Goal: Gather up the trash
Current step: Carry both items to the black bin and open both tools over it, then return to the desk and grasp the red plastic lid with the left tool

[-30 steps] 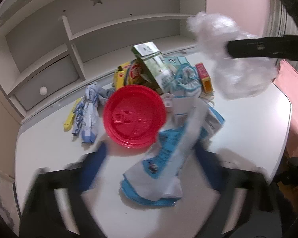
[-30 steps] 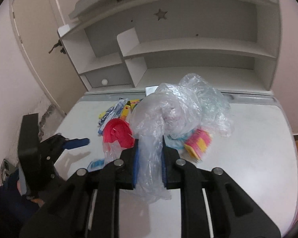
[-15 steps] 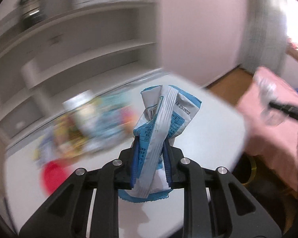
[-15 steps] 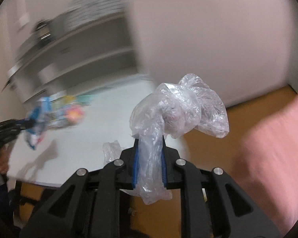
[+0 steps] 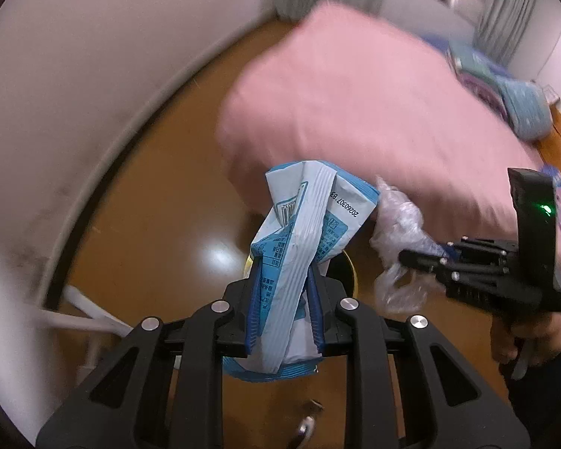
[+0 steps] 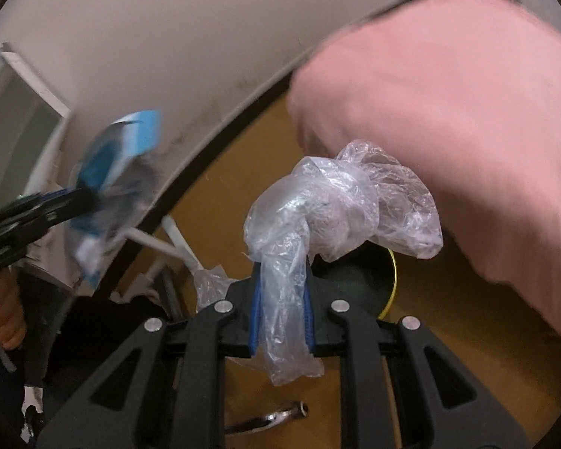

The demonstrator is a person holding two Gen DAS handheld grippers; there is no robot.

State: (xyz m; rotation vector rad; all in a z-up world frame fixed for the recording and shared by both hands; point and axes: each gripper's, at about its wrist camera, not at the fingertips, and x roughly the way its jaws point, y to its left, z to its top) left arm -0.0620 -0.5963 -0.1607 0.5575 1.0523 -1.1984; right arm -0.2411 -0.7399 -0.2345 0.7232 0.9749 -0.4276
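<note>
My left gripper (image 5: 283, 292) is shut on a crumpled blue and white wrapper (image 5: 303, 217) and holds it in the air above the wooden floor. My right gripper (image 6: 281, 299) is shut on a knotted clear plastic bag (image 6: 340, 194). Both hang over a dark round bin with a yellow rim (image 6: 387, 273), which the wrapper partly hides in the left wrist view (image 5: 346, 273). The right gripper with its bag (image 5: 398, 224) shows at the right of the left wrist view. The left gripper and wrapper (image 6: 108, 172) appear blurred at the left of the right wrist view.
A pink-covered bed (image 5: 355, 104) stands close behind the bin. A white wall with a dark skirting board (image 5: 93, 194) curves along the left. White desk legs (image 6: 175, 239) stand at the lower left. The floor (image 5: 161, 187) is brown wood.
Both grippers have swung away from the desk to the right and down, over the bin beside the bed. Each still holds its piece of trash.
</note>
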